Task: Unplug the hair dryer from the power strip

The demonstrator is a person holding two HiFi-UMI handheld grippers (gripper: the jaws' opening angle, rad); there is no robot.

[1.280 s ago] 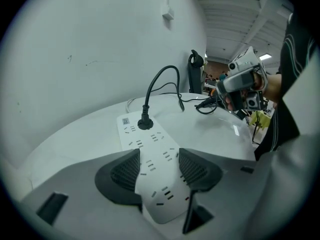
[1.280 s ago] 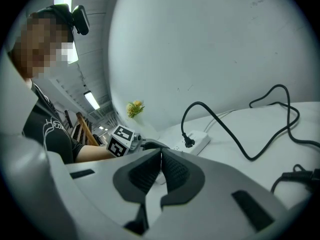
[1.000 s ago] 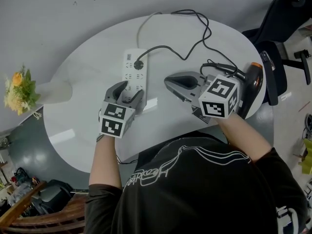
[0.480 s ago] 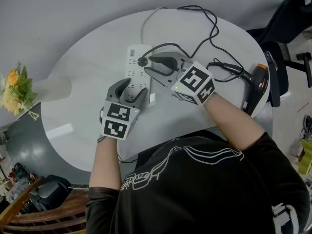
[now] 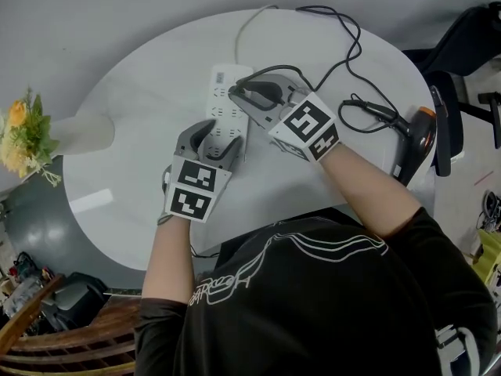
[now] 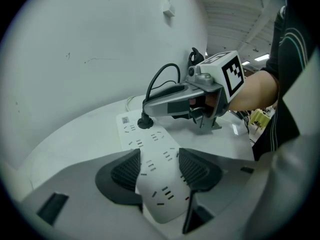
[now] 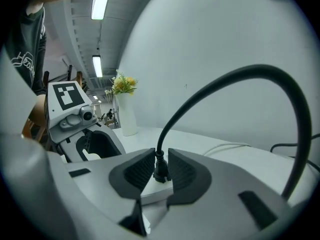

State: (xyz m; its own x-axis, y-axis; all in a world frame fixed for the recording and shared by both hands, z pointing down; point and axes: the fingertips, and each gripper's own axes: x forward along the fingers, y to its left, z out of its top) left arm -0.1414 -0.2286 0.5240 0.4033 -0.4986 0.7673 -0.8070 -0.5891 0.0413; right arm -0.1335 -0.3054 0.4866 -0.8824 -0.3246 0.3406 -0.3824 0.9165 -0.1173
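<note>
A white power strip (image 5: 223, 116) lies on the round white table (image 5: 133, 108). My left gripper (image 5: 213, 138) is shut on the strip's near end, a pad on each long side (image 6: 159, 169). The black plug (image 6: 145, 121) sits in a far socket, its cord (image 5: 344, 45) looping back to the orange-and-black hair dryer (image 5: 415, 131) at the table's right edge. My right gripper (image 5: 237, 94) reaches in from the right, nearly level. Its jaws have just been closing, and the pads now press the plug (image 7: 161, 171) from both sides.
A white vase (image 5: 82, 135) with yellow flowers (image 5: 27, 135) stands at the table's left edge. A dark office chair (image 5: 470, 30) is beyond the table at right. The strip's own white cable (image 5: 250, 22) runs off the far edge.
My right gripper swung left from beside the hair dryer to the strip, opened wide, then closed round the plug. The left gripper and strip stayed put.
</note>
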